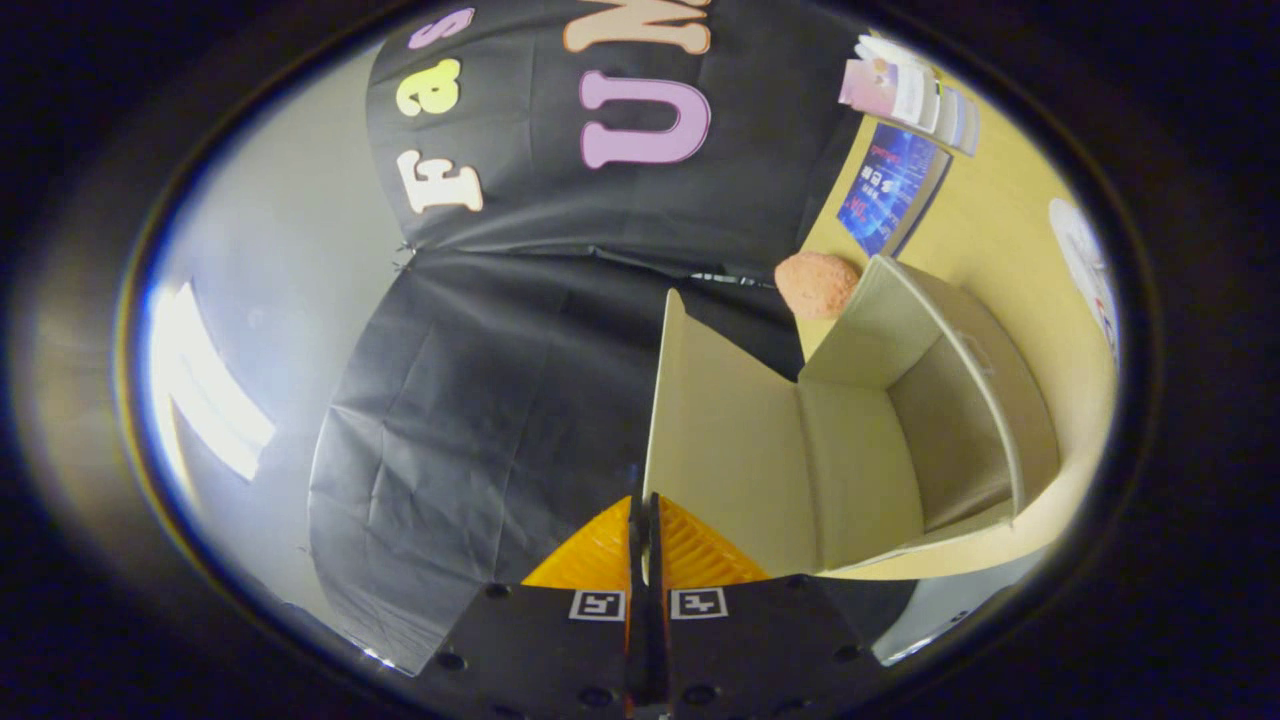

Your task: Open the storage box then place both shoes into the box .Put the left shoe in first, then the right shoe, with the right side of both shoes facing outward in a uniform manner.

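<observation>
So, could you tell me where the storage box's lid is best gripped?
Take the lid by its thin free edge, coming edge-on from the side away from the storage box, one finger on each face. It is a flat panel standing open, so only its edge fits between the fingers. The hand-held gripper looks shut on that edge now.

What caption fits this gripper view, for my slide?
Gripper shut on the lid edge of the open, empty box.

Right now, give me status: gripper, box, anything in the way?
Gripper fingers closed together on the edge of the lid, lid swung up. Storage box open, inside bare. Pink fuzzy thing behind the box, clear of the opening.
</observation>
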### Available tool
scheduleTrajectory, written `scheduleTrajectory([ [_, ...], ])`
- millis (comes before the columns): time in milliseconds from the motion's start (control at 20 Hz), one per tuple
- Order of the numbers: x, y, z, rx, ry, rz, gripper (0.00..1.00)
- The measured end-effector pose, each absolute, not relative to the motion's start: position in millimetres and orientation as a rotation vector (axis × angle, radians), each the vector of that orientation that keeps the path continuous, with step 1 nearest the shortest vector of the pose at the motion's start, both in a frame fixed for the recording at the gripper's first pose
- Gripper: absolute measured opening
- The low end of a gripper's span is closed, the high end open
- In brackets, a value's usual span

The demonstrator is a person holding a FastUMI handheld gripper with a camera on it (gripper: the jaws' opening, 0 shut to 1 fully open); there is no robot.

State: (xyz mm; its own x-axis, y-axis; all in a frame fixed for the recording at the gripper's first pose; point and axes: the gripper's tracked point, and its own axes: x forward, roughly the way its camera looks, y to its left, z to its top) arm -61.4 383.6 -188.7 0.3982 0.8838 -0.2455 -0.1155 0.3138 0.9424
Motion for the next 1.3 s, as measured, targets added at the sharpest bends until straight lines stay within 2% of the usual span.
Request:
scheduleTrajectory([
  [550,-111.0,486.5,-202.2,0.781,0.953,0.951,0.02],
  [950,-129.9,525.9,-230.0,0.727,1.026,0.975,0.05],
  [1300,-113.5,506.7,-232.8,0.64,0.951,0.949,0.86],
])
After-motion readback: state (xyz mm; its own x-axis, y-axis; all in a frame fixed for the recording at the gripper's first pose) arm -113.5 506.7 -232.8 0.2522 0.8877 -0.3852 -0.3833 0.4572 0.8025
